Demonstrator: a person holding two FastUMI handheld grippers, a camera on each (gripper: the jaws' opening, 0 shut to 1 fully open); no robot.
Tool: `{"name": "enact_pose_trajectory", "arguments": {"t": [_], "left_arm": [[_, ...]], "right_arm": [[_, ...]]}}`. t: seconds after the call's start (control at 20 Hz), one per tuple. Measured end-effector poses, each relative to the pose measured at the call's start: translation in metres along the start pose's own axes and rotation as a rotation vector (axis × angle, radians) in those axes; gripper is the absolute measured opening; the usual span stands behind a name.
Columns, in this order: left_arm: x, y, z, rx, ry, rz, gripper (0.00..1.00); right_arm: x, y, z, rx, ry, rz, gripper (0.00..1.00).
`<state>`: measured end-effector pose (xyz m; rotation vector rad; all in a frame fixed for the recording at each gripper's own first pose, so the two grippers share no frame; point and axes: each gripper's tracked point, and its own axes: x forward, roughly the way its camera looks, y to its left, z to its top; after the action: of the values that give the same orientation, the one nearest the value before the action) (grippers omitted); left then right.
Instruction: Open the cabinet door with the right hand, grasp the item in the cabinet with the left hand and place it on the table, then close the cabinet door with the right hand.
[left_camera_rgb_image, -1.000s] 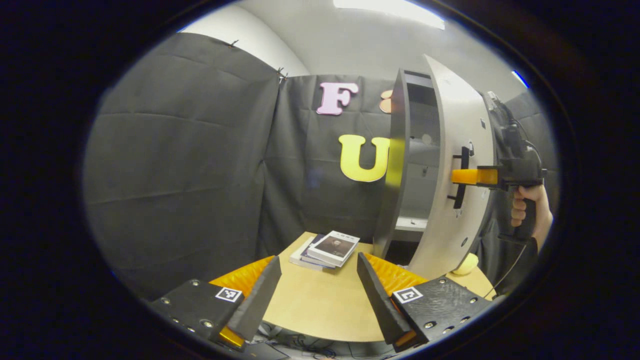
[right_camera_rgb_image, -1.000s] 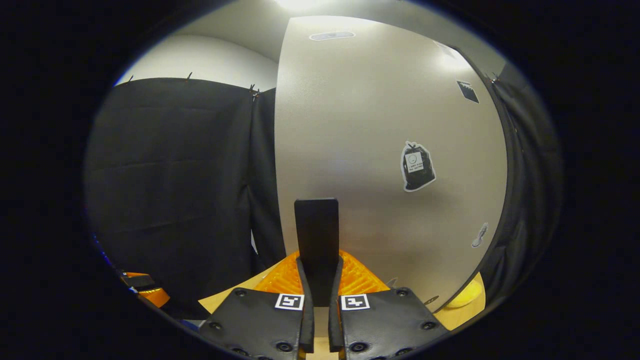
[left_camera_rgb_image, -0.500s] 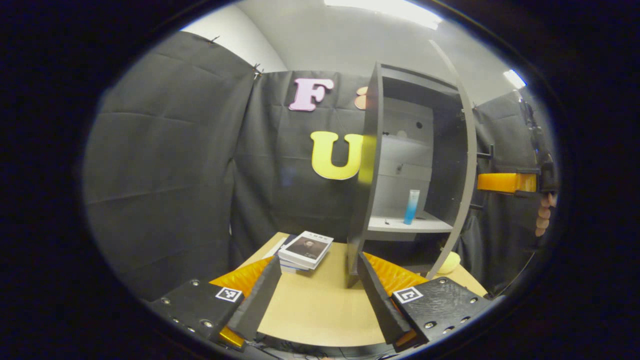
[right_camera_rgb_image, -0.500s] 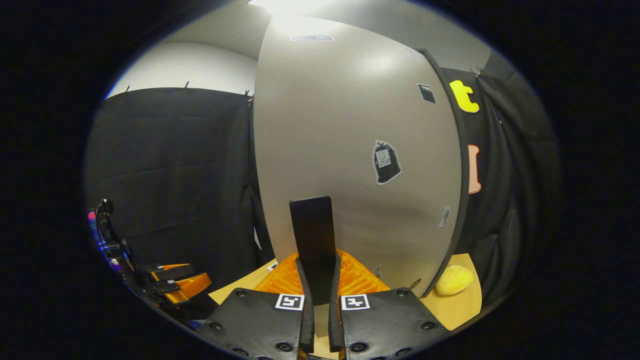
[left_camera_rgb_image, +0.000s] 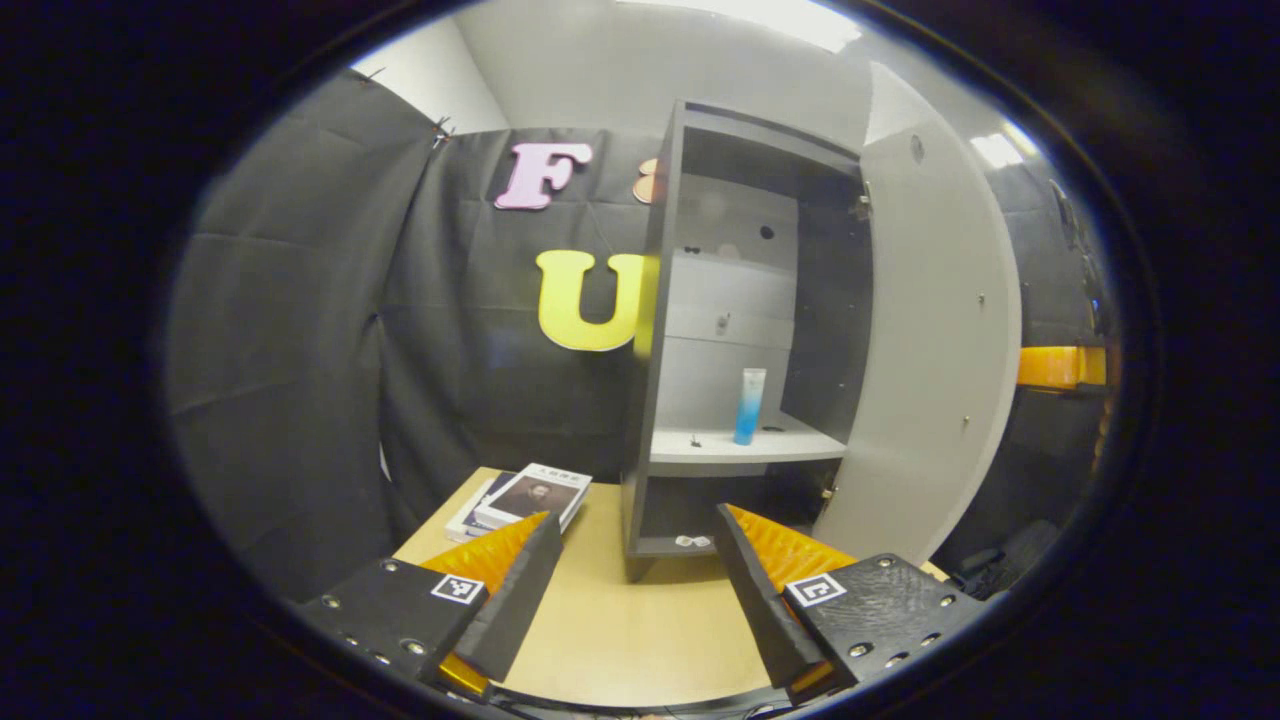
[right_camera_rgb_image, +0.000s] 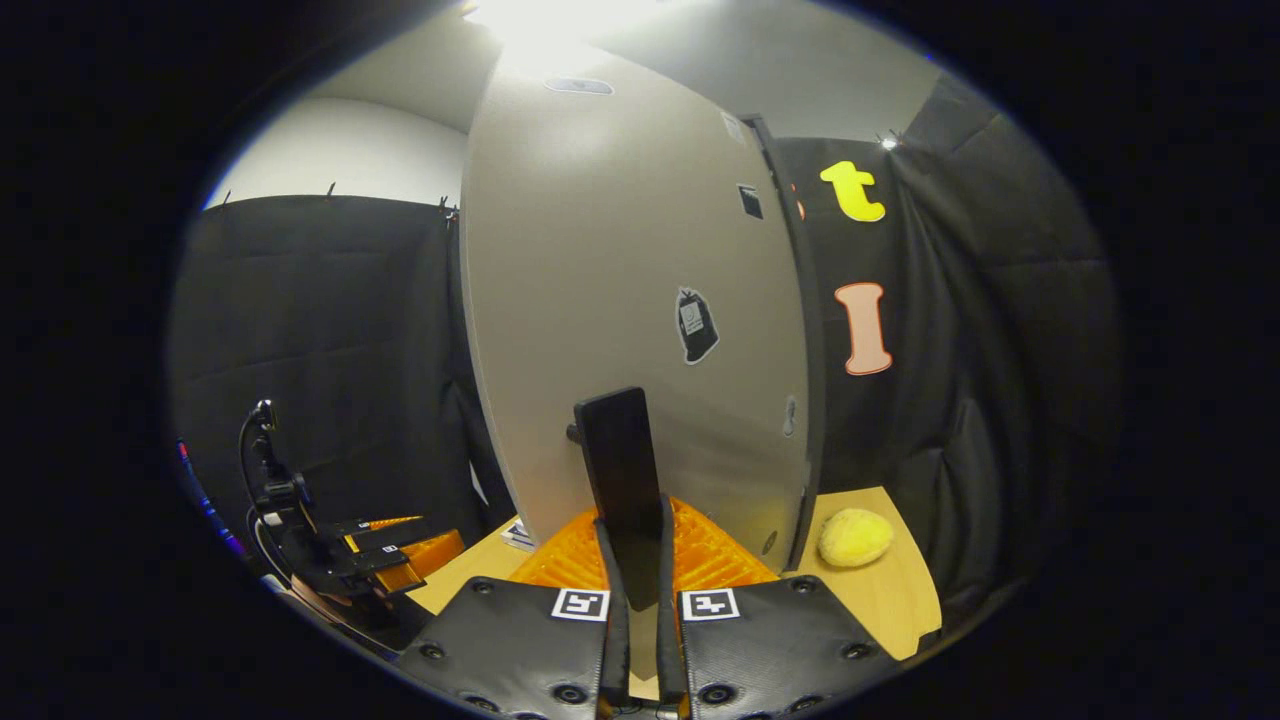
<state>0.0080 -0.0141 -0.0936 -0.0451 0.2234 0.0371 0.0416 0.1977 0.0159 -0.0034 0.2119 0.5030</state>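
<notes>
While the cabinet door (left_camera_rgb_image: 925, 340) is standing swung wide, the left gripper view is looking straight into the cabinet (left_camera_rgb_image: 745, 330); a slim tube (left_camera_rgb_image: 748, 405), clear at the top and blue toward the bottom, is standing upright on the middle shelf (left_camera_rgb_image: 745, 447), well back from the shelf's front edge; the left gripper (left_camera_rgb_image: 632, 590) is hovering low over the table (left_camera_rgb_image: 620, 630) in front of the cabinet, its fingers (left_camera_rgb_image: 520, 595) spread wide apart and holding nothing; a small stack of books (left_camera_rgb_image: 525, 497) is lying on the table just left of the cabinet's foot; at the far right edge of this view, past the door, part of the other gripper is peeking out.

Where the left gripper view is giving the cabinet's inside, the right gripper view is facing the door's outer face (right_camera_rgb_image: 640, 300), so the shelf and the tube are hidden behind it; the right gripper (right_camera_rgb_image: 638, 590) is pressing its fingers (right_camera_rgb_image: 612, 610) together on the dark upright handle (right_camera_rgb_image: 620, 480), which is standing between them and rising above their tips; a dark sticker (right_camera_rgb_image: 697, 325) is sitting on the door's face above and right of the handle; a yellow rounded object (right_camera_rgb_image: 855, 537) is lying on the table to the right of the door's lower edge, something the left gripper view is not giving; low at the left, the other gripper (right_camera_rgb_image: 385, 565) is showing farther off, its fingers apart.
</notes>
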Motion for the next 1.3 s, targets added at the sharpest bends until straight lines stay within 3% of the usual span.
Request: {"name": "enact_pose_trajectory", "arguments": {"t": [0.1,0.15,0.45,0.55,0.8,1.05,1.1,1.15,1.3], "left_arm": [[0.008,-0.012,-0.003,0.002,0.01,-0.035,0.91],[0.012,-0.016,-0.005,0.004,0.016,-0.05,0.94],[0.035,-0.046,-0.029,0.007,0.066,-0.139,0.91],[0.037,-0.058,-0.032,0.018,0.073,-0.165,0.94],[0.037,-0.068,-0.036,0.029,0.087,-0.187,0.91],[0.048,-0.069,-0.035,0.036,0.101,-0.212,0.94],[0.051,-0.071,-0.035,0.04,0.101,-0.219,0.94],[0.055,-0.07,-0.032,0.044,0.095,-0.227,0.91],[0.071,-0.074,-0.024,0.053,0.072,-0.243,0.94]], "right_arm": [[-0.002,-0.007,0.0,0.009,-0.007,-0.039,0.08],[-0.006,-0.011,0.0,0.023,-0.013,-0.065,0.12],[-0.034,-0.062,0.004,0.091,-0.045,-0.218,0.11],[-0.044,-0.079,0.006,0.077,-0.055,-0.252,0.1],[-0.06,-0.129,0.01,0.068,-0.081,-0.361,0.06],[-0.075,-0.13,0.008,0.15,-0.115,-0.342,0.08],[-0.078,-0.132,0.006,0.161,-0.11,-0.357,0.0],[-0.083,-0.133,0.003,0.17,-0.108,-0.376,0.04],[-0.121,-0.137,0.006,0.184,-0.136,-0.426,0.04]]}}
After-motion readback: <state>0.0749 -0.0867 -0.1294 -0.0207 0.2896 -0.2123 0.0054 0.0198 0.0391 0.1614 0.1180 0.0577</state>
